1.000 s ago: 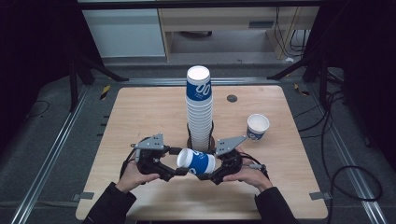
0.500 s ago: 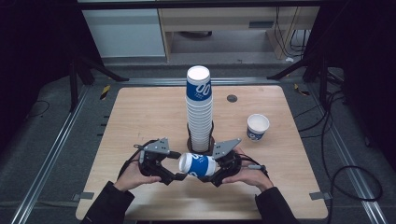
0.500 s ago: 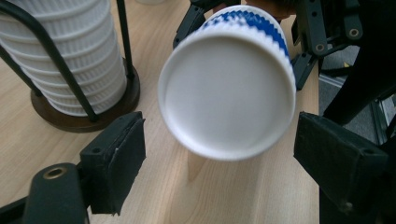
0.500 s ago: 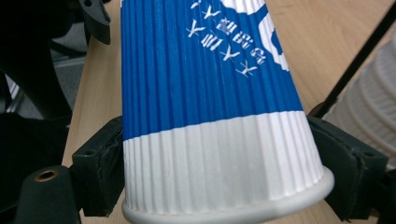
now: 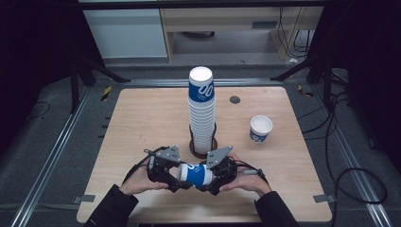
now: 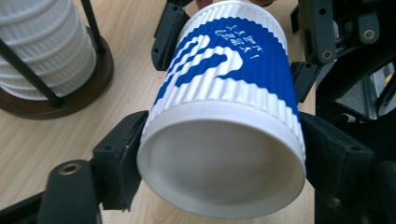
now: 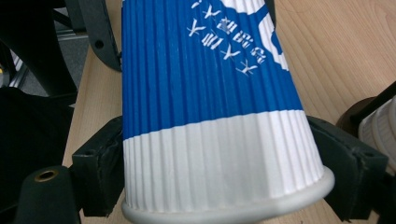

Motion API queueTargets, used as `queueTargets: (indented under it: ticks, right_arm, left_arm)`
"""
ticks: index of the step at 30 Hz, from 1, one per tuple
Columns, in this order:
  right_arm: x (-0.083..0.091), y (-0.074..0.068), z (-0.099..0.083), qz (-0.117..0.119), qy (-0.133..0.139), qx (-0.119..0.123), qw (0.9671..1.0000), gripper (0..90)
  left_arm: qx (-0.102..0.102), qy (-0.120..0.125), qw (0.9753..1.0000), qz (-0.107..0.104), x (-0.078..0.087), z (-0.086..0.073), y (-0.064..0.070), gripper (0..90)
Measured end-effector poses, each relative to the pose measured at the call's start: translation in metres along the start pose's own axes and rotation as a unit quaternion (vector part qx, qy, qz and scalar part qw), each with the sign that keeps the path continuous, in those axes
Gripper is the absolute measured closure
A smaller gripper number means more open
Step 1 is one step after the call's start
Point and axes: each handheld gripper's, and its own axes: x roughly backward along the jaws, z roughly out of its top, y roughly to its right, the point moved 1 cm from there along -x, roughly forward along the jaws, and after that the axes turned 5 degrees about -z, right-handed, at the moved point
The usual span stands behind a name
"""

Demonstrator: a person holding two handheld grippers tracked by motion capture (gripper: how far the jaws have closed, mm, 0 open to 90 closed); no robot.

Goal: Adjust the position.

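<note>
A blue and white ribbed paper cup lies on its side above the table's near middle, held between both grippers. My left gripper is shut on its base end: in the left gripper view the cup fills the space of the left gripper, both black jaws against its sides. My right gripper is shut on the rim end; in the right gripper view the cup sits with its rolled lip nearest, clamped in the right gripper.
A tall stack of the same cups stands in a dark round holder just beyond the grippers. One cup stands upright at the right. The wooden table has a small black disc at the back.
The held cup has come slightly toward the near edge with both grippers. The left gripper has moved in to the right, closer to the cup's base.
</note>
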Motion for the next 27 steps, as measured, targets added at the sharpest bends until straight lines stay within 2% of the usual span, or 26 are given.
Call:
queueTargets:
  ticks: [7, 10, 15, 18, 22, 27]
  right_arm:
    - [0.000, 0.000, 0.000, 0.000, -0.003, 0.004, 1.0000, 14.9]
    - [0.000, 0.000, 0.001, -0.002, 0.007, 0.004, 1.0000, 13.3]
    - [0.005, 0.003, 0.002, -0.007, 0.025, -0.009, 0.9996, 8.3]
    - [0.010, 0.005, 0.003, -0.013, 0.041, -0.012, 0.9990, 7.8]
    - [0.025, 0.011, 0.004, -0.026, 0.072, -0.029, 0.9967, 7.1]
    - [0.041, 0.018, 0.002, -0.032, 0.106, -0.052, 0.9924, 7.2]
  left_arm:
    - [-0.009, -0.002, 1.0000, 0.001, 0.000, 0.000, 0.001, 25.0]
    - [-0.011, 0.006, 0.9999, -0.002, 0.002, 0.000, 0.001, 25.4]
    - [-0.009, 0.016, 0.9998, 0.001, 0.007, 0.000, -0.001, 26.0]
    - [-0.009, 0.027, 0.9996, 0.006, 0.012, -0.001, -0.003, 26.0]
    - [-0.001, 0.046, 0.9989, 0.012, 0.021, -0.003, -0.007, 26.0]
    - [0.010, 0.089, 0.9959, 0.013, 0.034, -0.006, -0.013, 25.9]
